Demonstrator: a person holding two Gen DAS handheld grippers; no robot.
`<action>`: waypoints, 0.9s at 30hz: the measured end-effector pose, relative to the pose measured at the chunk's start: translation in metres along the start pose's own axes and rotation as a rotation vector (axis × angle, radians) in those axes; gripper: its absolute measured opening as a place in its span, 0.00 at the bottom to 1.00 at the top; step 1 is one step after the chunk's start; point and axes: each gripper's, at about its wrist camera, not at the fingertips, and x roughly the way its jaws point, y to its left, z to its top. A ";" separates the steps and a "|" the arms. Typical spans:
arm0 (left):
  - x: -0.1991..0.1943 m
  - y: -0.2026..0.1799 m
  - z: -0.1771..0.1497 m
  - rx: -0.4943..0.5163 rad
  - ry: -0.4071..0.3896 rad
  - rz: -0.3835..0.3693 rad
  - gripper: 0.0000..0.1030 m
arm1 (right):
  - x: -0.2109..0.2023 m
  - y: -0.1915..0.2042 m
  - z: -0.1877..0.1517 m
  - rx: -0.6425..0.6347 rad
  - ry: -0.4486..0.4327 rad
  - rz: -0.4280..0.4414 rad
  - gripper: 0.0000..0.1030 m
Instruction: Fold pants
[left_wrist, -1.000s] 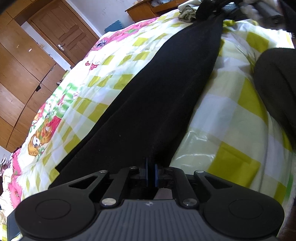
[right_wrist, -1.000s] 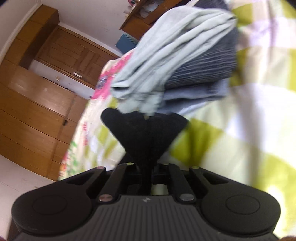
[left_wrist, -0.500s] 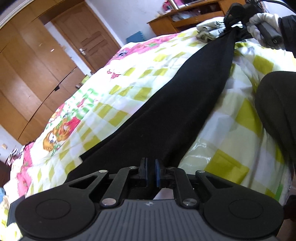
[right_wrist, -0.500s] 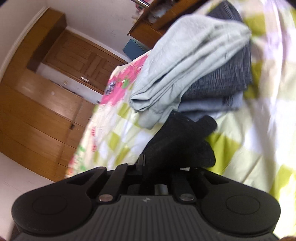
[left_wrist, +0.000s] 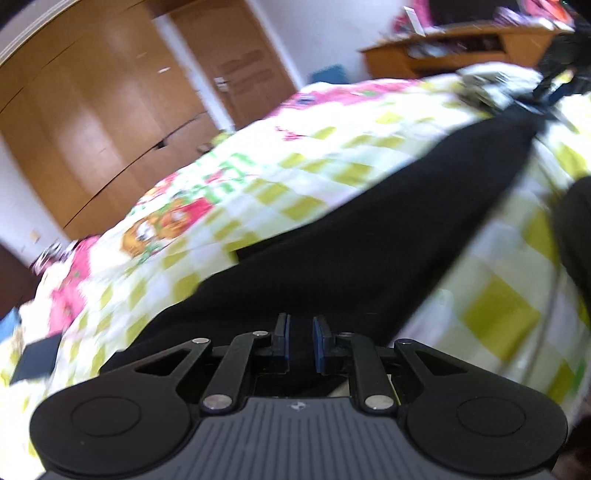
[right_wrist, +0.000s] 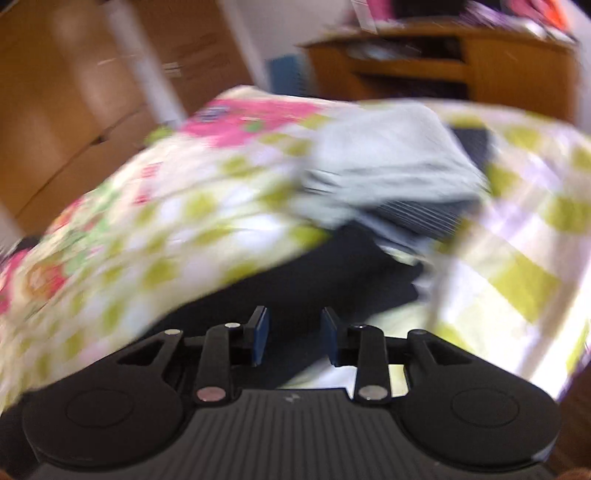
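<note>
Black pants (left_wrist: 369, 236) lie stretched long across the checked yellow-and-white bedspread (left_wrist: 258, 162). My left gripper (left_wrist: 300, 343) sits at their near end, its blue pads slightly apart with black cloth between and under them. In the right wrist view the other end of the pants (right_wrist: 332, 273) lies on the bed under my right gripper (right_wrist: 293, 338), whose pads stand apart with nothing pinched. The right gripper also shows far off in the left wrist view (left_wrist: 546, 96). Both views are blurred by motion.
A stack of folded grey clothes (right_wrist: 391, 177) lies on the bed just beyond the right gripper. Wooden wardrobe doors (left_wrist: 92, 122) stand to the left, a wooden desk (right_wrist: 443, 70) behind the bed. The person's dark leg (left_wrist: 576, 236) is at right.
Both grippers were shut on the pants' ends and have opened. Both have drawn back and the views have swung upward, with the pants now lying on the bed.
</note>
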 end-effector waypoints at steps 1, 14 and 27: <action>0.004 0.008 -0.001 -0.019 -0.009 0.022 0.30 | 0.000 0.033 0.005 -0.070 0.018 0.098 0.34; 0.077 0.088 -0.048 -0.205 0.069 0.216 0.30 | 0.189 0.369 -0.067 -0.774 0.554 0.785 0.39; 0.086 0.095 -0.063 -0.228 0.059 0.213 0.32 | 0.197 0.374 -0.081 -0.868 0.624 0.730 0.07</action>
